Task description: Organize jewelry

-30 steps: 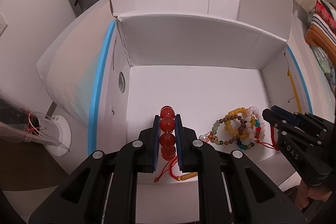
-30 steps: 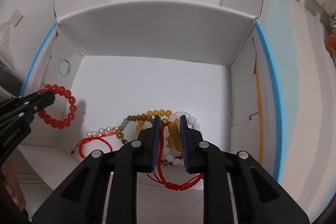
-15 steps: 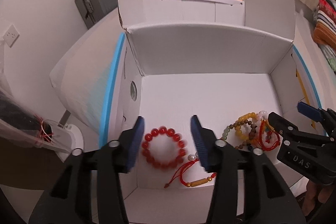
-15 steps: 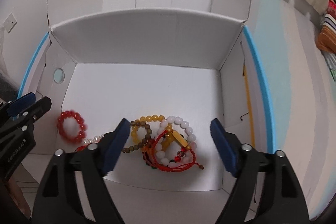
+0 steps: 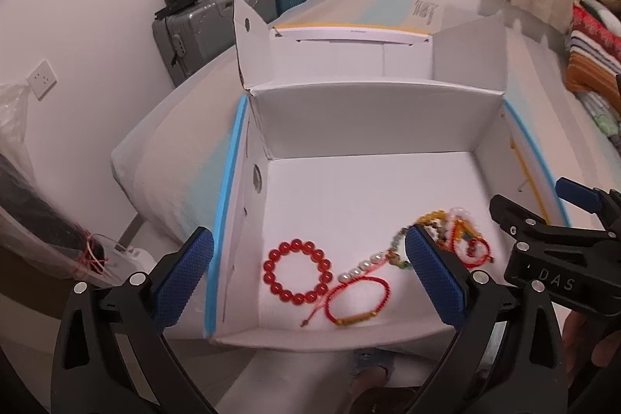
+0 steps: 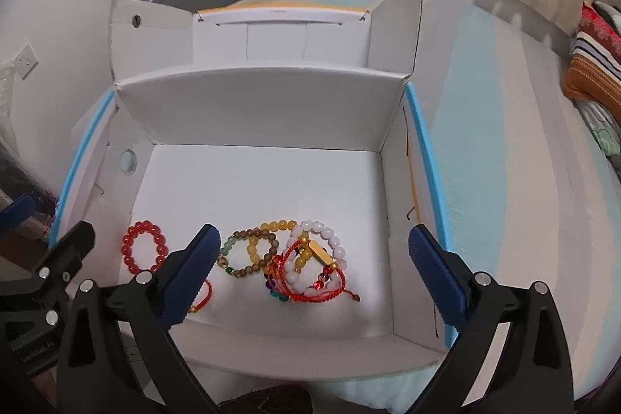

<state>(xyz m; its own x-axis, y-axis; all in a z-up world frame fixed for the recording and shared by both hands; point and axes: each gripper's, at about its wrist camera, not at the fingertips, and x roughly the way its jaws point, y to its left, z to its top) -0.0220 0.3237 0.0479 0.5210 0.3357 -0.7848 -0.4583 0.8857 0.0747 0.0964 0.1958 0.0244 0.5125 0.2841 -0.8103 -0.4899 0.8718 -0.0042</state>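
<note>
Both grippers hang wide open above the white box.

The left gripper (image 5: pixel 306 276) and right gripper (image 6: pixel 314 268) hold nothing. In the cardboard box (image 6: pixel 264 111), the round red bead bracelet (image 5: pixel 297 271) lies near the left wall; only the right view shows the whole tangled bead pile (image 6: pixel 295 264).

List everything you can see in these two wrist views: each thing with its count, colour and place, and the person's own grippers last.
cardboard box: one, white with blue edges, open, on the bed.
red bead bracelet: one, red, lying alone on the box floor, left side.
red cord bracelet: one, red cord with a gold tube, near the front wall.
bracelet pile: several tangled, amber, brown, white, green and red, front centre-right of the floor.
suitcases: two, grey and teal, against the far wall.
wall socket: one, white, left wall.
left gripper: black with blue pads, open, empty.
right gripper: the same, open, empty.
</note>
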